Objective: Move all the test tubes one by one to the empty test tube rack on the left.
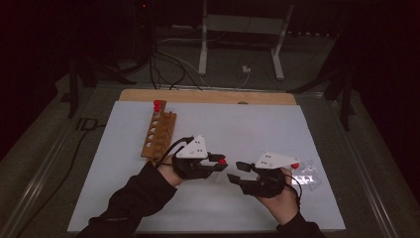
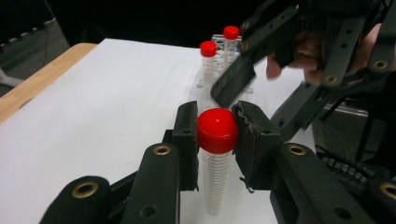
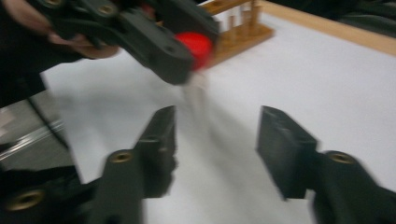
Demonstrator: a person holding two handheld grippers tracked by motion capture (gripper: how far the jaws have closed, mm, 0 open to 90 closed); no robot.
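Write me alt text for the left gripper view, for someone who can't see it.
The left gripper is clamped on the red cap of a clear, graduated tube held upright above a white table. The right gripper hovers open just beyond, ahead of two more red-capped tubes in a clear rack.

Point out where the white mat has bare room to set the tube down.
Free: the white mat between the wooden rack and the right edge, and the near strip. Crowded: the middle, where the left tongs grip the red-capped tube beside the open right tongs, and the clear rack.
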